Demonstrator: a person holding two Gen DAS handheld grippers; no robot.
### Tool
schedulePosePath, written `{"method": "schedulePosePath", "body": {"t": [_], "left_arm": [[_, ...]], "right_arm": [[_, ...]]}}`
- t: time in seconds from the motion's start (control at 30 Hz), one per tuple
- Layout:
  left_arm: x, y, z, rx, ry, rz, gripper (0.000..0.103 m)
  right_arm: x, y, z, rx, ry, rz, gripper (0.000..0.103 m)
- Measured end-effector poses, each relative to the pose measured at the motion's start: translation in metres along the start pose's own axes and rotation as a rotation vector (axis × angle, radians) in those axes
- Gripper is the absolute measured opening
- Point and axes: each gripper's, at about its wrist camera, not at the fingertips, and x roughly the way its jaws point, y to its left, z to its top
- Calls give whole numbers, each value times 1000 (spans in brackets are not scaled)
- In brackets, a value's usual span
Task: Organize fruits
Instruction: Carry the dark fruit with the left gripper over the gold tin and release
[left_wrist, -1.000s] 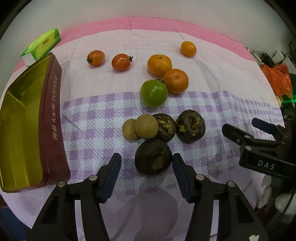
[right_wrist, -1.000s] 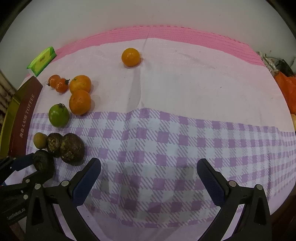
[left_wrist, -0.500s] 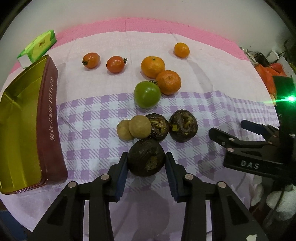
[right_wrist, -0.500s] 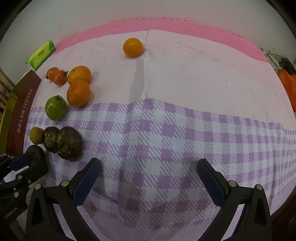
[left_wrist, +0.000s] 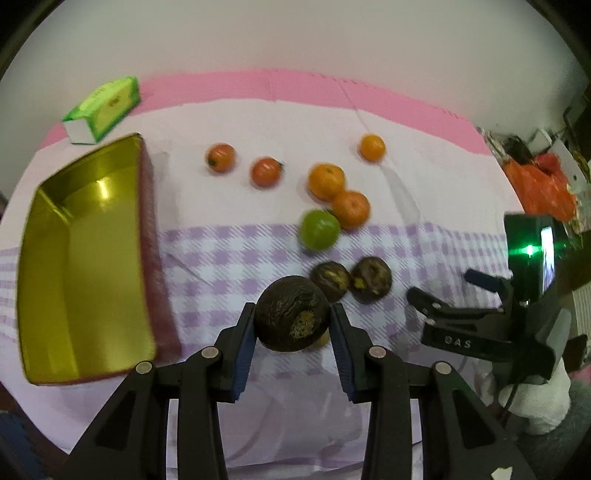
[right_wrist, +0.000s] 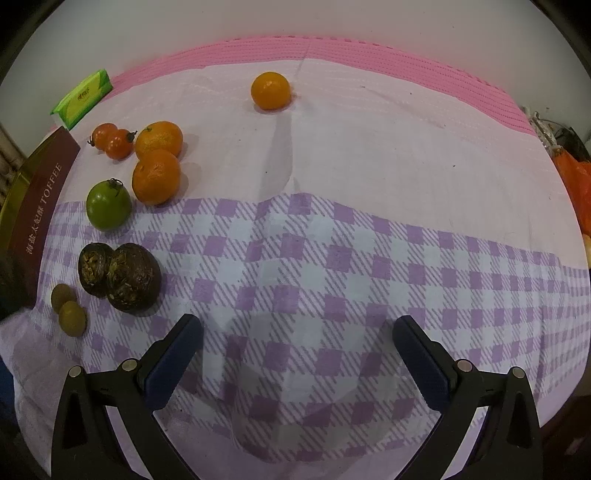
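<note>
My left gripper (left_wrist: 292, 332) is shut on a dark brown fruit (left_wrist: 291, 318) and holds it above the cloth, right of the gold tin (left_wrist: 85, 258). Two more dark fruits (left_wrist: 351, 282) (right_wrist: 120, 277), a green tomato (left_wrist: 319, 229) (right_wrist: 108, 205), two mandarins (left_wrist: 338, 192) (right_wrist: 157, 160), two red tomatoes (left_wrist: 242, 166) (right_wrist: 112, 140) and a small orange (left_wrist: 372, 147) (right_wrist: 270, 90) lie on the cloth. Two tan longans (right_wrist: 68, 308) lie near the tin. My right gripper (right_wrist: 297, 347) is open and empty over the checked cloth, also in the left wrist view (left_wrist: 443, 291).
A green tissue pack (left_wrist: 103, 109) (right_wrist: 82, 96) lies at the back left. The tin's maroon wall (right_wrist: 40, 199) stands at the left edge. An orange bag (left_wrist: 543, 188) and clutter sit beyond the table's right edge.
My left gripper closed on the dark fruit and lifted it off the cloth, moving towards the tin. The right gripper stayed open and moved a little.
</note>
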Motion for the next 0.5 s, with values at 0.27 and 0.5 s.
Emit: {"method": "schedulePosePath", "body": {"t": [0.27,0.5], "left_arm": [[-17,55,8,-68,-47,107,35],[-18,113,5,-137,-41,208,35]], "right_arm": [[-1,1,-1,1,1,1,103],[0,1,0,1,1,1,103]]}}
